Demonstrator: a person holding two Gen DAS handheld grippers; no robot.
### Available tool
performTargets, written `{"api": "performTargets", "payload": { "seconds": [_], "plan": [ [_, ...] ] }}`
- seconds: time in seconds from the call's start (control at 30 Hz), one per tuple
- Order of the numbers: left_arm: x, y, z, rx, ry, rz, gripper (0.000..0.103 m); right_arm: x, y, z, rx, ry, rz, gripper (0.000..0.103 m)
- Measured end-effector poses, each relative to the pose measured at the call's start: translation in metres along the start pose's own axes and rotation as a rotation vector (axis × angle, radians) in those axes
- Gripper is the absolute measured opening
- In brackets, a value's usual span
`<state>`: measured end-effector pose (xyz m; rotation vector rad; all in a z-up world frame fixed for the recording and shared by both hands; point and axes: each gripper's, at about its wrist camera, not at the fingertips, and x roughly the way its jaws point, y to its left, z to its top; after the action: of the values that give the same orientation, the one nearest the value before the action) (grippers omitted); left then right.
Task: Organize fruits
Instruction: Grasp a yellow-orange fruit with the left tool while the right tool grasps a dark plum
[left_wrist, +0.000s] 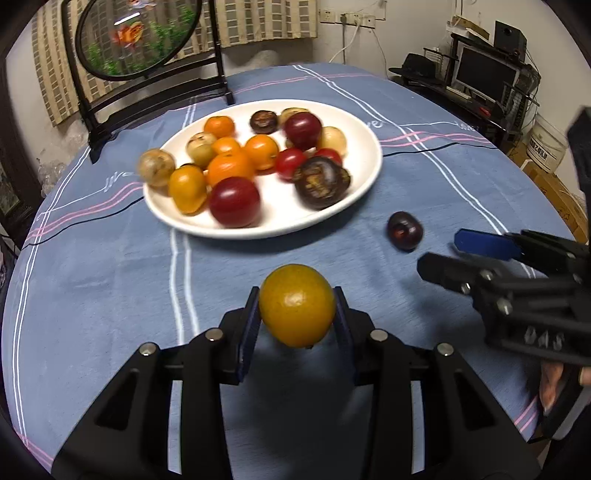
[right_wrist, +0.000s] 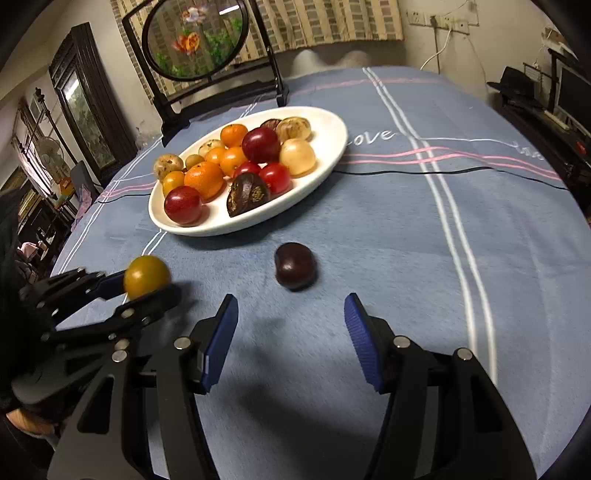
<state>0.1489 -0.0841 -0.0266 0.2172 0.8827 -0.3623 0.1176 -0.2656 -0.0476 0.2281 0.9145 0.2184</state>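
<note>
Between our left gripper's (left_wrist: 296, 314) jaws sits a yellow fruit (left_wrist: 296, 305), clamped at its widest sides and lifted off the blue surface (left_wrist: 110, 295), near the white plate (left_wrist: 365, 177). Round, with no long axis to speak of, it looks smooth, light and easily bruised. Our right gripper (right_wrist: 291, 332) hangs with jaws apart and empty, just near of the dark plum (right_wrist: 295, 266), which lies slightly tilted.

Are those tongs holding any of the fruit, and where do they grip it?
The left tongs hold a yellow fruit, pads pressed on its two opposite sides. The right tongs are open and hold nothing; a dark plum lies ahead of them.
</note>
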Motion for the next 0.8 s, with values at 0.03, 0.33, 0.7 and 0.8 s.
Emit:
{"api": "performTargets", "payload": {
  "seconds": [0.03,0.33,0.7,0.8],
  "plan": [
    [-0.001,0.003,-0.001,-0.004,-0.001,0.003,0.038,0.003,0.0,0.003,0.01,0.008,0.001,0.06],
    [-0.001,0.036,-0.006,-0.059,-0.003,-0.001,0.038,0.023,0.017,0.017,-0.066,0.014,-0.173,0.06],
    [0.001,0.048,-0.007,-0.085,0.005,-0.009,0.038,0.04,0.024,0.019,-0.12,0.037,-0.257,0.037],
    [0.001,0.049,-0.008,-0.089,0.009,-0.013,0.038,0.038,0.026,0.019,-0.118,0.038,-0.249,0.034]
  ]
}}
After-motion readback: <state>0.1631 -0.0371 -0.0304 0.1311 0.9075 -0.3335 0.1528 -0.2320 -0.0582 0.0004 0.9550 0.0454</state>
